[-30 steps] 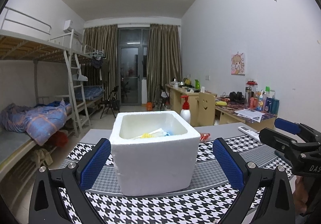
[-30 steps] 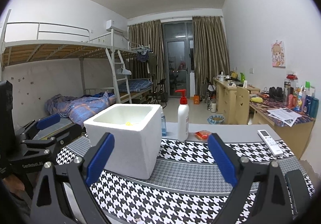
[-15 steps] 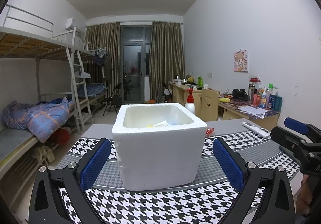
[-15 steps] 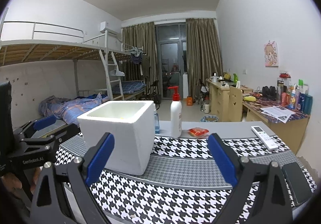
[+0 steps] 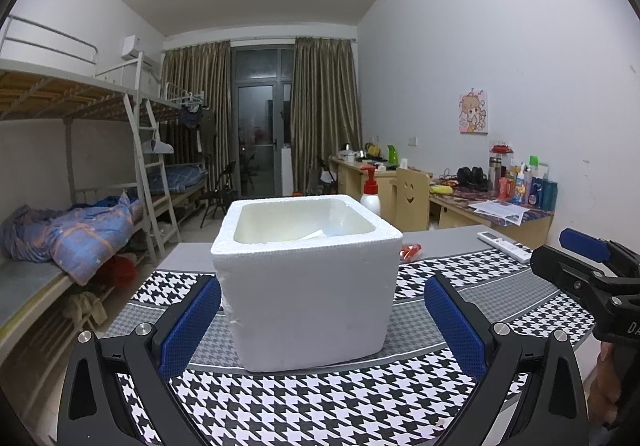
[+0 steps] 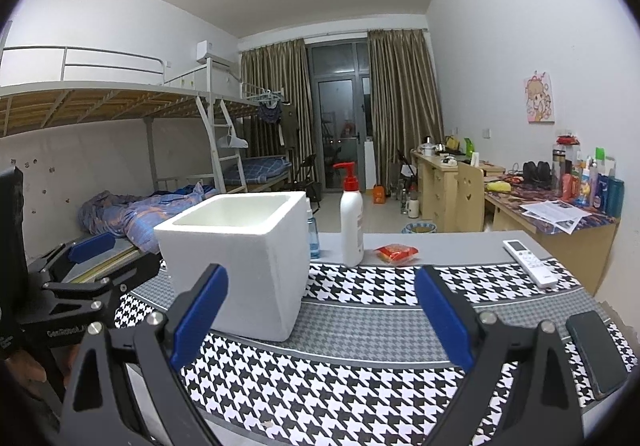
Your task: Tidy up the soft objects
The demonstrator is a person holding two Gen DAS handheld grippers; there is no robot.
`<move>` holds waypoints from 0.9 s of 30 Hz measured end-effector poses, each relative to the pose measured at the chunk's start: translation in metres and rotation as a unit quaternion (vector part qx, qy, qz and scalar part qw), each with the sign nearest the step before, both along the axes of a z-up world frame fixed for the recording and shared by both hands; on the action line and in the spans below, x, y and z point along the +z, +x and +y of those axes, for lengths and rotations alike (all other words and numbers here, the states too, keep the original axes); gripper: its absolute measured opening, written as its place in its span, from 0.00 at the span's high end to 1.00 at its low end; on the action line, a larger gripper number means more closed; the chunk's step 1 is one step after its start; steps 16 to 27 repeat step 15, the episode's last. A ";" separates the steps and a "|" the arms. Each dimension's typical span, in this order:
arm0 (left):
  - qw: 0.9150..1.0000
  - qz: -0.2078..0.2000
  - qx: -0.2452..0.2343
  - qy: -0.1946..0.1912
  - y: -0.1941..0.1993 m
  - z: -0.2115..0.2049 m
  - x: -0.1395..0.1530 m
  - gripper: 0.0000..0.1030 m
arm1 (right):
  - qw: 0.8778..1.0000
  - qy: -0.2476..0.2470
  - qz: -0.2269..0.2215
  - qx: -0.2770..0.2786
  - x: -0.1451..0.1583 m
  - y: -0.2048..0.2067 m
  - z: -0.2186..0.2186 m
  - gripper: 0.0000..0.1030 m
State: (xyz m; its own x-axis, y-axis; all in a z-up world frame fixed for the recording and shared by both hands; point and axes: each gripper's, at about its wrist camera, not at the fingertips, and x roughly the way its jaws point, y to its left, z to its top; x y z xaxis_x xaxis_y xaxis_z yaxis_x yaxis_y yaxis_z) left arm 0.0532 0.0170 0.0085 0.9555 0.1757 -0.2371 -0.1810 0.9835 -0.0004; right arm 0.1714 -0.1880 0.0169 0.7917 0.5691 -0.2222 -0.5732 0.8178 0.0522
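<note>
A white foam box (image 5: 308,286) stands on the houndstooth table cloth (image 5: 320,406); inside it only a sliver of white and yellow contents (image 5: 308,236) shows over the rim. My left gripper (image 5: 320,318) is open just in front of the box, its blue pads spread wider than the box. My right gripper (image 6: 320,310) is open too, held above the cloth to the right of the foam box (image 6: 236,262). Each gripper shows at the edge of the other's view. A small red packet (image 6: 397,253) lies behind the box near a pump bottle (image 6: 351,222).
A white remote (image 6: 530,262) and a dark phone (image 6: 596,350) lie on the table's right side. A small blue bottle (image 6: 314,238) stands behind the box. Bunk beds line the left wall, desks with bottles and papers the right.
Both grippers have sunk lower and tipped up, so the box rim now hides most of its contents. Both stay open with nothing between the fingers.
</note>
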 end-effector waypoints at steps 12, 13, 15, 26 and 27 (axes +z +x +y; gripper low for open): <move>1.000 0.006 -0.006 0.004 -0.003 -0.002 -0.002 0.01 | 1.000 0.000 0.001 0.002 -0.002 -0.004 -0.001 0.04; 1.000 0.006 -0.006 0.003 -0.003 -0.002 -0.002 0.01 | 1.000 0.000 0.000 0.002 -0.002 -0.005 -0.001 0.04; 1.000 0.005 -0.006 0.003 -0.003 -0.002 -0.002 0.01 | 1.000 0.000 -0.003 0.001 -0.002 -0.007 -0.001 0.04; 1.000 0.005 -0.006 0.003 -0.003 -0.002 -0.002 0.01 | 1.000 0.000 -0.003 0.001 -0.002 -0.007 -0.001 0.04; 1.000 0.005 -0.006 0.003 -0.003 -0.002 -0.002 0.01 | 1.000 0.000 -0.003 0.001 -0.002 -0.007 -0.001 0.04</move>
